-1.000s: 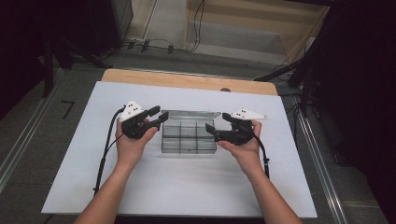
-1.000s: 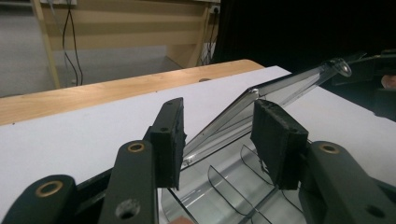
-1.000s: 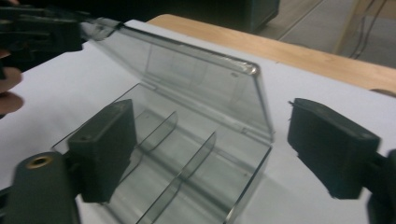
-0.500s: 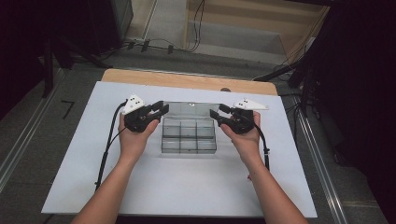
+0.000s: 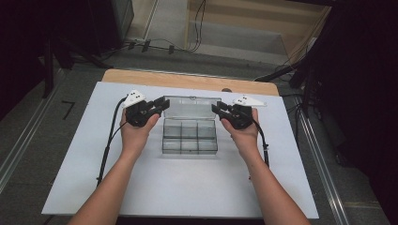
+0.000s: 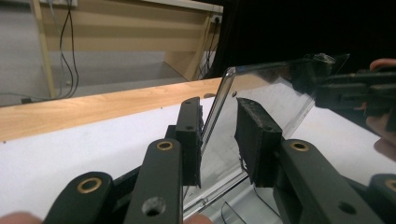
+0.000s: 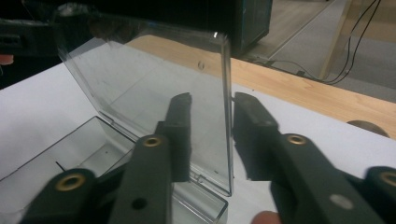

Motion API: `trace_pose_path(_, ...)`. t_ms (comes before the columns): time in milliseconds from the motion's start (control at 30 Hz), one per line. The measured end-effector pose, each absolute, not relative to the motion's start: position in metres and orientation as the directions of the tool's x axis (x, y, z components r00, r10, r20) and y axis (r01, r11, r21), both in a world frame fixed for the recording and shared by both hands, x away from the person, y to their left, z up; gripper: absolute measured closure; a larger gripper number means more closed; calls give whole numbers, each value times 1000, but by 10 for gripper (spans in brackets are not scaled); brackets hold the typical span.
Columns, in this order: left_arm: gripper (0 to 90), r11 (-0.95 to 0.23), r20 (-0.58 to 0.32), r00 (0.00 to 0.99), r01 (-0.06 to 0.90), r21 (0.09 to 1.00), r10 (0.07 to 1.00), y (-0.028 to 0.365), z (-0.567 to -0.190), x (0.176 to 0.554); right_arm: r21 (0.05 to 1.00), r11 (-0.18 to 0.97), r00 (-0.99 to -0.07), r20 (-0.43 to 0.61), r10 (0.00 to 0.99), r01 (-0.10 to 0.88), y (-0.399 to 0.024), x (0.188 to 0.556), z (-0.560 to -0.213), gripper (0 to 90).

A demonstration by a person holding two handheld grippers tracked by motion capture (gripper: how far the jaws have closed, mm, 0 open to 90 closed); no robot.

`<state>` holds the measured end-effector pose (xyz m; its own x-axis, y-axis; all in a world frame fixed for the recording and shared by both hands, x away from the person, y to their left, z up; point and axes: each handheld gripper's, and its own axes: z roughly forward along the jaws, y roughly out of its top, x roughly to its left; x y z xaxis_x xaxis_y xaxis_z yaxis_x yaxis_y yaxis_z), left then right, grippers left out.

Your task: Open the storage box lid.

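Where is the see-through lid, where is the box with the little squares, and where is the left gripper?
lid (image 7: 154, 88), right gripper view, on its clear flat panel.
box (image 5: 189, 138), high view, on a divider between compartments.
left gripper (image 5: 163, 104), high view, between its jaw tips.

clear box (image 7: 70, 172) cut off at frame bottom, lid (image 6: 261, 102) corner behind other gripper (image 6: 359, 93)

Table top: I see a white sheet (image 5: 187, 187) — matte.
Far edge: a wooden board (image 5: 187, 80) under it.
Floor beyond: I make out loose black cables (image 5: 155, 44) — dim there.
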<state>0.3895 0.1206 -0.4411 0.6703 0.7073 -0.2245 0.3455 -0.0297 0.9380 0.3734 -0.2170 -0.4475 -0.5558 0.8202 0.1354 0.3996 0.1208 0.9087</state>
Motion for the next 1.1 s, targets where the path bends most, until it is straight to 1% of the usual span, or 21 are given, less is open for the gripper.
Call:
trace_pose_path(267, 712, -48, -219, 656, 363, 931, 722, 120, -447, 396, 909, 113, -546, 139, 826, 402, -220, 379, -451, 739)
trace_pose_path(367, 714, -48, -232, 651, 383, 923, 723, 121, -453, 400, 905, 106, -532, 144, 835, 411, -219, 381, -451, 763)
trace_pose_path(433, 720, -34, -248, 643, 392, 919, 725, 121, -455, 403, 907, 124, -527, 118, 842, 402, -218, 382, -452, 774)
trace_pose_path(467, 731, -32, -252, 640, 398, 917, 726, 121, -456, 403, 906, 121, -525, 123, 842, 407, -218, 383, -452, 779)
trace_pose_path(633, 741, -42, -248, 636, 406, 913, 731, 120, -462, 406, 896, 88, -514, 167, 841, 435, -220, 390, -453, 791)
trace_pose_path(767, 765, -54, -258, 630, 432, 900, 732, 121, -470, 411, 888, 68, -501, 192, 844, 455, -220, 395, -454, 799)
trace_pose_path(900, 771, -72, -254, 624, 447, 891, 739, 118, -476, 412, 882, 67, -489, 194, 851, 466, -219, 398, -456, 800)
trace_pose_path(1100, 794, -63, -258, 606, 456, 888, 752, 117, -477, 414, 866, 67, -477, 208, 854, 496, -218, 402, -460, 789)
